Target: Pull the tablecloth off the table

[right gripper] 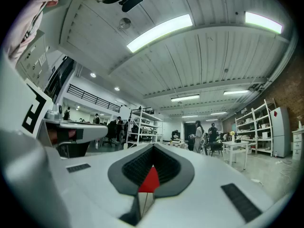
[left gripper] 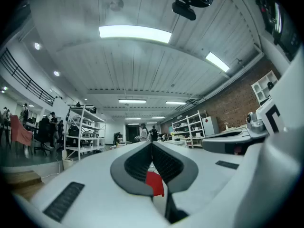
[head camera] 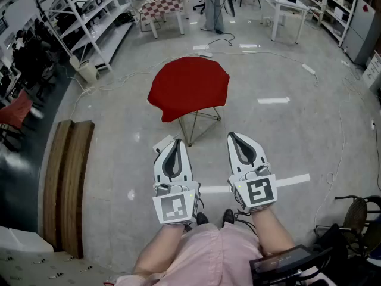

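A red tablecloth [head camera: 188, 87] covers a small table with thin gold wire legs [head camera: 196, 121] on the grey floor ahead of me. My left gripper [head camera: 176, 143] and right gripper [head camera: 234, 137] are held side by side, short of the table and apart from the cloth. Both are shut with nothing in them. In the left gripper view the jaws [left gripper: 152, 145] meet, and a sliver of the red cloth [left gripper: 155, 182] shows through the gap below. The right gripper view shows the same: closed jaws [right gripper: 153, 149] with a red patch of cloth [right gripper: 151, 181] behind them.
Two long wooden planks [head camera: 66, 183] lie on the floor at the left. Metal shelving [head camera: 89, 16] lines the back left. A checkered table [head camera: 162, 3], a white table [head camera: 286, 3] and a standing person [head camera: 214, 5] are farther back. Cables run across the floor [head camera: 119, 79].
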The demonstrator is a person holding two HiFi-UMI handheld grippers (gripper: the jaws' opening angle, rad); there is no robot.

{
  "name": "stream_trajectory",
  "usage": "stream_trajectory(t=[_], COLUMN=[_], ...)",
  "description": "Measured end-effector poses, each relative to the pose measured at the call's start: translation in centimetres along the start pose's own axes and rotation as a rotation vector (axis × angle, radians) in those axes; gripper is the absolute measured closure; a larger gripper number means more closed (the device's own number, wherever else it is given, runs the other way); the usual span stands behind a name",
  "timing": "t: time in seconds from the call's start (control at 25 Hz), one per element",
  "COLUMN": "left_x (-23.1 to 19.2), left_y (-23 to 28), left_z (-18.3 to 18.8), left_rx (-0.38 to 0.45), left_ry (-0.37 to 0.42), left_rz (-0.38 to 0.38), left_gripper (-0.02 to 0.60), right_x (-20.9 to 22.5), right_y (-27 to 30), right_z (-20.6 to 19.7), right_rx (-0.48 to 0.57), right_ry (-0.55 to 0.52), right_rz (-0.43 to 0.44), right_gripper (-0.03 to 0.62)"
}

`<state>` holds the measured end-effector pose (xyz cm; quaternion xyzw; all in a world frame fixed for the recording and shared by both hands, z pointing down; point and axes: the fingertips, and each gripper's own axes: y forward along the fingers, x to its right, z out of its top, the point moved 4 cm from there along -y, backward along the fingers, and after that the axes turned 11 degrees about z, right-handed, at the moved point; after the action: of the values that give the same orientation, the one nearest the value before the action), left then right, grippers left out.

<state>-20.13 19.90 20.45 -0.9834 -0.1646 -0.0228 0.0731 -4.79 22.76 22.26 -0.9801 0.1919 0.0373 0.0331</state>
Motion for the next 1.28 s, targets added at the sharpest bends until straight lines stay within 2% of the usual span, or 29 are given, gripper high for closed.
stream_trajectory(t=[0.28,0.92,1.28], left_x=[0.3,3.8,2.9], left_y=[0.1,0.3,2.0], left_z=[-0.2,-0.4,-2.2], left_rx=[-0.007,-0.023,-0.041], left_ry=[0.002,0.037,0.023], left_rz=[0.003,0.055,0.085], left_gripper=[0.555,0.555,0.555], right_x=[0.4,4.5,5.1], right_y=[-0.2,-2.7,-0.3], right_z=[-0.2,-1.9,-3.2], right_rx=[-0.004,0.024,-0.014], right_ry=[-0.001,0.018,0.034], right_rz=[0.0,0.022,0.051], right_gripper=[0.577,0.576,0.576])
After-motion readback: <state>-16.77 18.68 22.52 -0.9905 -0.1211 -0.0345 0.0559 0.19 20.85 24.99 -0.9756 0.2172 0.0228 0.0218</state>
